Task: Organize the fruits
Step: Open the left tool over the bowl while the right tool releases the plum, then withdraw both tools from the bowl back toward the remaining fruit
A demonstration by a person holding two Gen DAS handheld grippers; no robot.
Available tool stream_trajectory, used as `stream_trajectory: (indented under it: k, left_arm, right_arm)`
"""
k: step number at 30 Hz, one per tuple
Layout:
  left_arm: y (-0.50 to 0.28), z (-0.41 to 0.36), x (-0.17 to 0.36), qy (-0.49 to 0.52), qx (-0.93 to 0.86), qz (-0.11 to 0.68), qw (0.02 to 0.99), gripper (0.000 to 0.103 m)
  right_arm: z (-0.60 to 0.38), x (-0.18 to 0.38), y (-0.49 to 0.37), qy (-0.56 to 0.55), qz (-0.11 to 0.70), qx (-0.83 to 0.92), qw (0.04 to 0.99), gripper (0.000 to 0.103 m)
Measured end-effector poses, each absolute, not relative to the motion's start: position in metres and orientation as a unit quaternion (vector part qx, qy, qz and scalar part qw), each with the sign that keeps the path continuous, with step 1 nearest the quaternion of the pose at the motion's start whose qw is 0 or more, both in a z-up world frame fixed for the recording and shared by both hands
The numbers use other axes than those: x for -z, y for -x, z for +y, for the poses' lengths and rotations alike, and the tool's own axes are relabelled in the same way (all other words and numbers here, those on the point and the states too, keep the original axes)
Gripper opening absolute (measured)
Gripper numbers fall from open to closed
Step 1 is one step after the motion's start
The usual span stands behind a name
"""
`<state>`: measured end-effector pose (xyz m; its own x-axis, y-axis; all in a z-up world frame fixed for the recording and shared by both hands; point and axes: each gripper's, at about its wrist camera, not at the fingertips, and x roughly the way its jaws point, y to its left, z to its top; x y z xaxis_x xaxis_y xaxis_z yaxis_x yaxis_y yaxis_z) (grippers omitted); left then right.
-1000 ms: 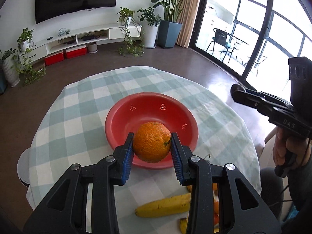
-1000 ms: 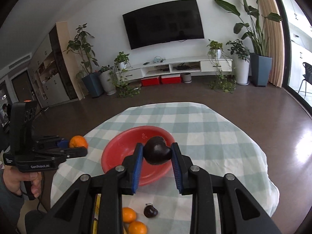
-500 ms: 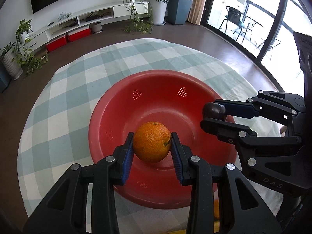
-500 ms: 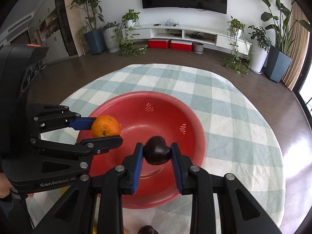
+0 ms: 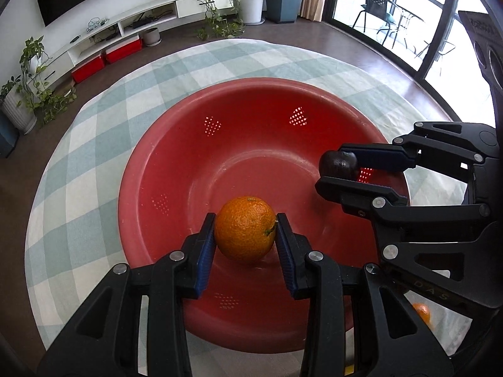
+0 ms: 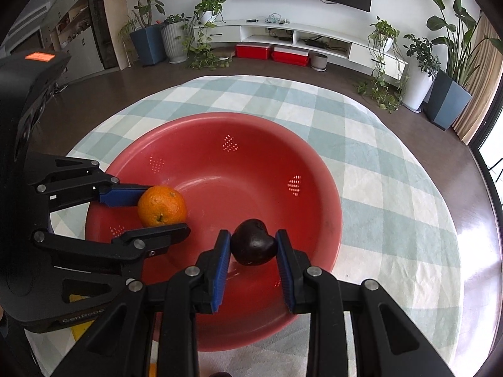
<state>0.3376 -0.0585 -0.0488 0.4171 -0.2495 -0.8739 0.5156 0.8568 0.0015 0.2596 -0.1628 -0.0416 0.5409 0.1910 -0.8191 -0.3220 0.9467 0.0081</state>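
- Left wrist view: the left gripper [image 5: 245, 235] pinches an orange [image 5: 245, 228] across its middle, the blue pads of its fingers [image 5: 206, 251] pressed on both flanks. The fruit hangs inside the red bowl [image 5: 188, 144], low over its near slope; whether it touches the floor of the bowl I cannot tell.
- The orange looks firm and round, with a pebbled skin that should give good grip. I judge it moderately heavy, and apt to roll once let go, so a low release near the bowl's bottom suits it.
- In the same view the right gripper [image 5: 339, 172] reaches in from the right over the rim, its fingers closed on a dark fruit [image 5: 338, 163]. Another orange fruit [image 5: 421, 311] lies on the worktop [image 5: 94, 144] beyond the bowl's near right edge.
- Right wrist view: the right gripper [image 6: 253, 248] holds the dark fruit [image 6: 254, 246], which is glossy, smaller and somewhat heart-shaped, pinched at its widest part. Its smooth skin seems more slippery and possibly softer, so a light squeeze is wise.
- It sits above the bowl's [image 6: 314, 169] near inner wall. The left gripper [image 6: 157, 210] comes in level from the left with the orange [image 6: 162, 205] between its fingers, just inside the rim.
- Both tools point forward and slightly down, side by side, near but not touching.
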Motion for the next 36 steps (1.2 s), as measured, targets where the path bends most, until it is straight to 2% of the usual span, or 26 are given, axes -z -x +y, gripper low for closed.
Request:
stream_trajectory:
  k: [13, 17, 21, 24, 28, 30, 36]
  left_arm:
    - [-0.334, -0.058, 0.044, -0.147, 0.219, 0.477, 0.838, 0.04]
    - [-0.325, -0.055, 0.034, -0.152, 0.213, 0.465, 0.846, 0.041]
    - [-0.312, -0.044, 0.02, -0.132, 0.207, 0.449, 0.859, 0.057]
    - [-0.293, -0.034, 0.004, -0.117, 0.206, 0.429, 0.872, 0.062]
    - [-0.254, -0.014, -0.017, -0.083, 0.202, 0.401, 0.89, 0.081]
    - [-0.231, -0.005, -0.021, -0.069, 0.199, 0.395, 0.894, 0.086]
    - [-0.156, 0.021, -0.008, 0.001, 0.178, 0.413, 0.893, 0.086]
  right_arm:
    - [-0.164, 0.04, -0.258, 0.07, 0.458, -0.148, 0.874, 0.033]
    - [-0.168, 0.033, -0.253, 0.067, 0.448, -0.143, 0.88, 0.044]
    - [-0.17, 0.023, -0.245, 0.063, 0.441, -0.141, 0.884, 0.052]
    - [-0.172, 0.01, -0.23, 0.065, 0.424, -0.146, 0.892, 0.055]
    - [-0.19, -0.01, -0.191, 0.042, 0.382, -0.149, 0.911, 0.07]
    - [-0.203, -0.015, -0.168, 0.02, 0.367, -0.149, 0.918, 0.076]
    - [-0.236, 0.0, -0.093, -0.042, 0.358, -0.129, 0.924, 0.078]
